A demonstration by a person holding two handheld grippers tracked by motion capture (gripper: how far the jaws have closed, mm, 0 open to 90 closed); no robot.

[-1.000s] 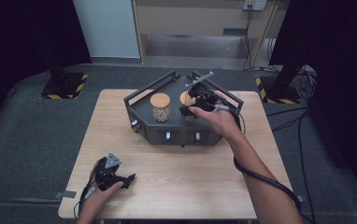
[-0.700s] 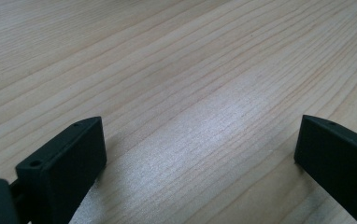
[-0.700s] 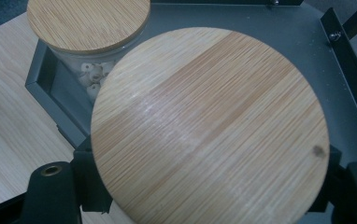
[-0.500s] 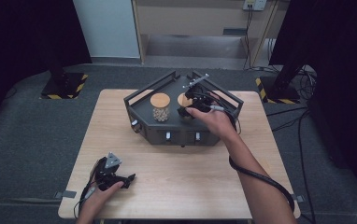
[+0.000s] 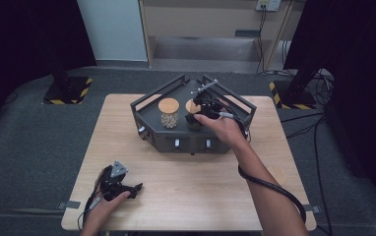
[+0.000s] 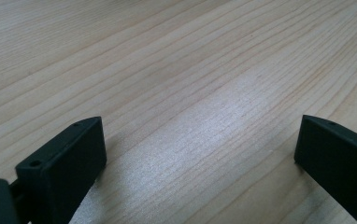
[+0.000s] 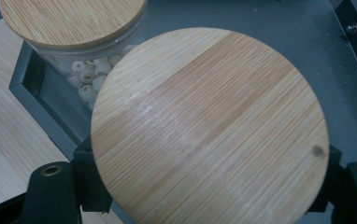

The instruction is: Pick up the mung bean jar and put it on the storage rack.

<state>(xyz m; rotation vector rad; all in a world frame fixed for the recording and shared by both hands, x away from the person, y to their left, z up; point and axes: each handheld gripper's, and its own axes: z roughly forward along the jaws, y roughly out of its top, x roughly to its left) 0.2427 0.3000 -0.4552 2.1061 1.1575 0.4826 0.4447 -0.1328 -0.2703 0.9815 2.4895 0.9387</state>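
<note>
Two bamboo-lidded jars stand in the dark tray (image 5: 235, 105) on the table (image 5: 186, 196): the bead jar (image 5: 169, 112) and, just beside it, the right jar (image 5: 193, 113). The right gripper (image 5: 201, 110) has its jaws closed on either side of the right jar, whose lid (image 7: 209, 126) shows large; it has shifted slightly left since a second ago. The left gripper (image 5: 119, 184) rests unmoved on the table, jaws wide apart.

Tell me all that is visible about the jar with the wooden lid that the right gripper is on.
The jar stands upright in the dark tray, right of a similar jar with pale beads. Its round lid looks like bamboo, striped, with one small dark spot. The right gripper has one jaw on each side below the lid. Its contents are hidden.
</note>
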